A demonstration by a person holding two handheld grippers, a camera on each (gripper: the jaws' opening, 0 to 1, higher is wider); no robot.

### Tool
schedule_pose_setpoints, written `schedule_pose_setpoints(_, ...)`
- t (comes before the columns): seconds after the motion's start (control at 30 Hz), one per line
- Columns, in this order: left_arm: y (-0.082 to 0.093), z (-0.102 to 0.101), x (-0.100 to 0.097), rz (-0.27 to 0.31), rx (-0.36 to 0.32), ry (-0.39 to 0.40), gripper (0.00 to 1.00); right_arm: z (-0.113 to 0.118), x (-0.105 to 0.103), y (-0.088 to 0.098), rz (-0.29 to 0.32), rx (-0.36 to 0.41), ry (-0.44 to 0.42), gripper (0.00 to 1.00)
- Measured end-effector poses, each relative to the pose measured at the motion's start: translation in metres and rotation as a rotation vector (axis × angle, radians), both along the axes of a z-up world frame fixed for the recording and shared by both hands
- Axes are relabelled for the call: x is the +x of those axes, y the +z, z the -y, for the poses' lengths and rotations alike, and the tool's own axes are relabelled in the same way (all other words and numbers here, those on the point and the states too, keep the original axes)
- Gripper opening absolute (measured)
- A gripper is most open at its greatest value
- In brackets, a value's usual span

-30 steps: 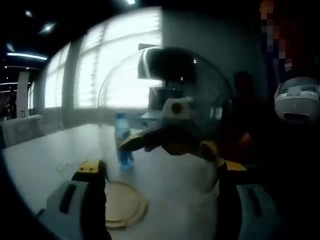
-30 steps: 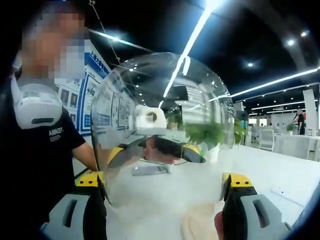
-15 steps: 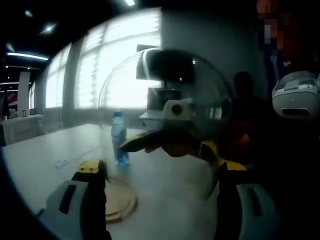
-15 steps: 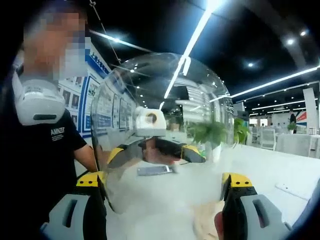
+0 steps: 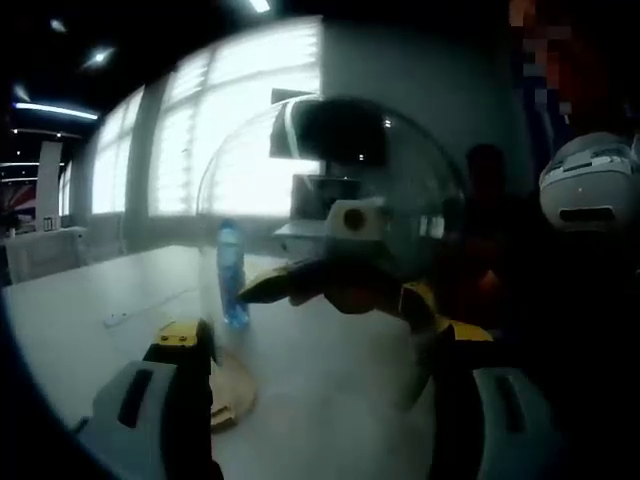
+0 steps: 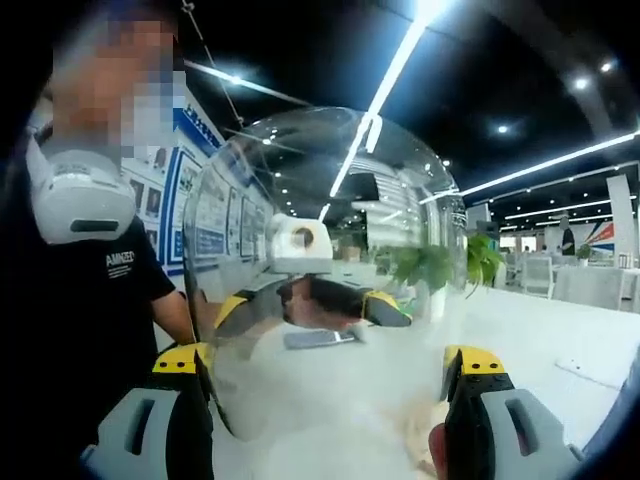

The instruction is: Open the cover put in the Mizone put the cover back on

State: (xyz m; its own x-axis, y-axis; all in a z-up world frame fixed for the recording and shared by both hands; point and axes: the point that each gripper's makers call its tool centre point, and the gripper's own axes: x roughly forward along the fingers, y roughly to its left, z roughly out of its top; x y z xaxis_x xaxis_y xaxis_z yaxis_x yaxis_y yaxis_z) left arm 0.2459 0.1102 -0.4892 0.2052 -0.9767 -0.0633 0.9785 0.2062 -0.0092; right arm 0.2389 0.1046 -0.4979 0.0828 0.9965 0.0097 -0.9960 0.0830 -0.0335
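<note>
A clear dome cover (image 5: 330, 230) sits in the middle of the left gripper view, held up off the white table (image 5: 90, 300). The left gripper (image 5: 325, 345) has its two jaws rising at the bottom of that frame, one on each side of the cover, and they seem to squeeze its rim. Through the clear cover the other gripper shows, yellow and dark, on the far side. A blue Mizone bottle (image 5: 231, 275) stands upright on the table, left of center, just behind the cover's left edge. A round wooden base (image 5: 228, 392) lies flat on the table at the lower left, beside the left jaw. Bright windows fill the upper left. A person (image 5: 560, 300) in dark clothes stands at the right. In the right gripper view the same cover (image 6: 330, 260) is in the middle, and the right gripper (image 6: 325, 385) has its jaws on both sides of it, gripping it too. Here green plants (image 6: 430, 265) stand right of center, long ceiling lights (image 6: 390, 80) run across the top, and the person (image 6: 90, 300) is at the left.
</note>
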Motion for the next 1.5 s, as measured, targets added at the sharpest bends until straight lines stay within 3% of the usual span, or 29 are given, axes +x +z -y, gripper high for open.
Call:
schedule_pose_setpoints(0.27,-0.003,0.001,-0.007,-0.004,0.010,0.001,0.78,0.000,-0.005,-0.003,-0.003,0.008,0.000,0.90)
schedule_pose_setpoints(0.73,-0.013,-0.001,0.000,-0.060,-0.011,0.010,0.78,0.001,0.002,-0.011,-0.055,0.030,-0.001,0.90)
schedule_pose_setpoints(1.5,-0.013,-0.004,-0.002,-0.029,-0.098,0.033,0.78,0.000,-0.001,-0.008,-0.051,0.065,-0.013,0.90)
